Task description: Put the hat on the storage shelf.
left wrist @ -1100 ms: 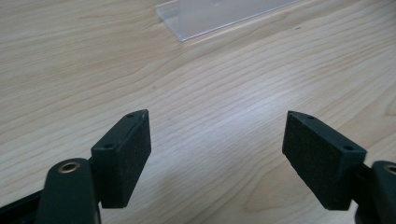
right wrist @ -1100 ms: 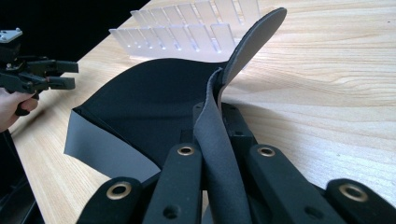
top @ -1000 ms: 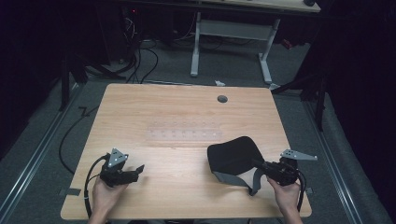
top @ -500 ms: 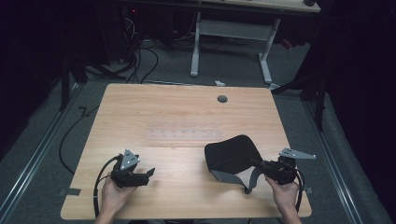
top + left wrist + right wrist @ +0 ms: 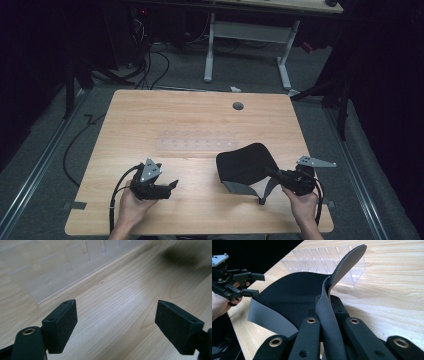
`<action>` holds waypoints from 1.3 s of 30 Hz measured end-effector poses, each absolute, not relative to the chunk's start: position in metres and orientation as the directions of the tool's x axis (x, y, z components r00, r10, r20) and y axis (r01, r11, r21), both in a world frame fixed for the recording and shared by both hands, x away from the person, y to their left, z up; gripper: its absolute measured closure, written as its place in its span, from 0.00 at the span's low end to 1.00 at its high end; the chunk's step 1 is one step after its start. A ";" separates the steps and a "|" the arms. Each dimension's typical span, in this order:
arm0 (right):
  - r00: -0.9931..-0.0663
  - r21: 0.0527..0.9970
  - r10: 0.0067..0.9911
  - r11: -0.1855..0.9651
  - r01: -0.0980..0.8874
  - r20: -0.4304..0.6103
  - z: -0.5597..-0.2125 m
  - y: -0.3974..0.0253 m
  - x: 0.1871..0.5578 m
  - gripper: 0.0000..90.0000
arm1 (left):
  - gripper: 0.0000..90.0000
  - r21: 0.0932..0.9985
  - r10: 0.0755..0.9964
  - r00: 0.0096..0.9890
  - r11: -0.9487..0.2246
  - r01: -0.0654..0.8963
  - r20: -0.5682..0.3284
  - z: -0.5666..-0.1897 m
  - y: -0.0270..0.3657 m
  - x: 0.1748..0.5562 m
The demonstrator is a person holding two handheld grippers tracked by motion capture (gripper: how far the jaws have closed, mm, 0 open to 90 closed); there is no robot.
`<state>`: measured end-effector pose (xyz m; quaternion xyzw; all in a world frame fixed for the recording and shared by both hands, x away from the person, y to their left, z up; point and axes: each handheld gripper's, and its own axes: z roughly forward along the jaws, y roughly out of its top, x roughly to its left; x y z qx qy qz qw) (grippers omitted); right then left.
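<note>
Item: black cap (image 5: 247, 162), lying on the table (image 5: 150, 115) just right of the clear plastic tray (image 5: 197, 142). Right gripper (image 5: 274, 174) is clamping its rear strap; left gripper (image 5: 171, 186) is hanging spread, grasping nothing, below the tray. Advice: left should be approaching the brim edge squarely. No legible lettering.
</note>
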<state>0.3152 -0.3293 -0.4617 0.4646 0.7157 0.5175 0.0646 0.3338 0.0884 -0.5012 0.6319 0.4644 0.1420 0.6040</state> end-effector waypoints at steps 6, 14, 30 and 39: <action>-0.574 0.800 0.720 0.044 0.599 0.390 -0.458 -0.322 0.318 0.96 | 0.20 0.898 0.729 0.564 0.159 0.410 -0.387 -0.494 0.076 0.330; -0.606 0.802 0.692 0.064 0.593 0.393 -0.451 -0.310 0.324 0.96 | 0.20 0.902 0.709 0.595 0.136 0.410 -0.377 -0.491 0.065 0.326; -0.639 0.796 0.659 0.100 0.597 0.396 -0.441 -0.291 0.336 0.96 | 0.20 0.917 0.677 0.650 0.097 0.387 -0.346 -0.475 0.045 0.325; -0.650 0.786 0.643 0.118 0.607 0.405 -0.440 -0.279 0.340 0.96 | 0.19 0.919 0.668 0.658 0.103 0.381 -0.348 -0.474 0.037 0.326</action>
